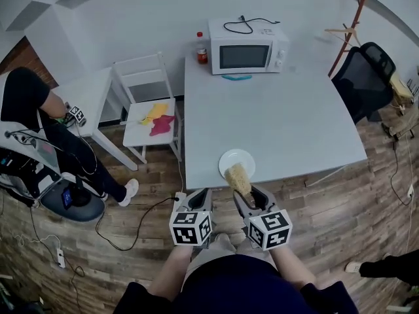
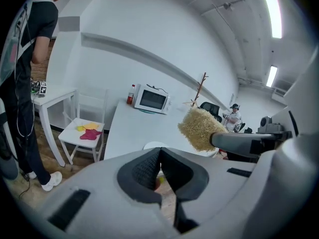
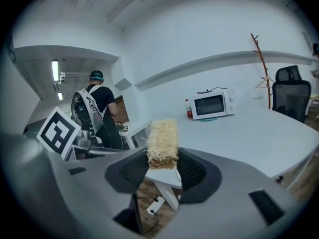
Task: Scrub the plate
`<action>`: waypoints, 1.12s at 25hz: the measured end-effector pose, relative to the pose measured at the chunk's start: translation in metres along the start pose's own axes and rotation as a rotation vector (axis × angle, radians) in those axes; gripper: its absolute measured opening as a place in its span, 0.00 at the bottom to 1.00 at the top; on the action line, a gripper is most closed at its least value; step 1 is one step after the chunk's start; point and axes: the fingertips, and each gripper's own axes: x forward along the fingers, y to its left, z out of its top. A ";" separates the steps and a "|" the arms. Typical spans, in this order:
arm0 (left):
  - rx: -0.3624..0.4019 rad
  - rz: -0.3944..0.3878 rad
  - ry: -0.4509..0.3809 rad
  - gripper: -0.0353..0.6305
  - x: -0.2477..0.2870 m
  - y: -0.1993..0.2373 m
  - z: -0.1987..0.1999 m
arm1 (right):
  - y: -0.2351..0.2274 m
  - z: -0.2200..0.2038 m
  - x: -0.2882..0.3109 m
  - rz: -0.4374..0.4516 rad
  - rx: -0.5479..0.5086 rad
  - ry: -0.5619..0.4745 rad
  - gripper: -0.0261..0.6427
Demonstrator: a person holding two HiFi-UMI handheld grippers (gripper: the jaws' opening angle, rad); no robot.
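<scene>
Two tongs at the near edge of the desk, one loaded.
Your right tongs clamp a straw-coloured scrubber, its tip over the near rim of the white plate. Your left tongs are pressed together on nothing, just left of the plate and short of the desk. Well beyond the plate stands a microwave.
</scene>
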 end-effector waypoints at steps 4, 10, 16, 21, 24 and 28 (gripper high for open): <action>-0.007 -0.006 0.023 0.08 0.019 0.012 -0.005 | -0.018 -0.004 0.006 -0.047 0.020 0.008 0.30; -0.011 -0.029 0.084 0.08 0.057 0.016 -0.018 | -0.053 -0.015 0.016 -0.090 0.057 0.052 0.30; -0.038 -0.058 0.155 0.08 0.099 0.019 -0.028 | -0.078 -0.014 0.045 -0.066 0.040 0.103 0.30; -0.059 -0.074 0.211 0.08 0.126 0.024 -0.036 | -0.095 -0.010 0.067 -0.047 0.032 0.136 0.30; -0.082 -0.082 0.244 0.13 0.142 0.029 -0.041 | -0.103 -0.007 0.079 -0.038 0.034 0.150 0.30; -0.097 -0.084 0.302 0.30 0.162 0.035 -0.050 | -0.112 -0.008 0.088 -0.036 0.039 0.164 0.30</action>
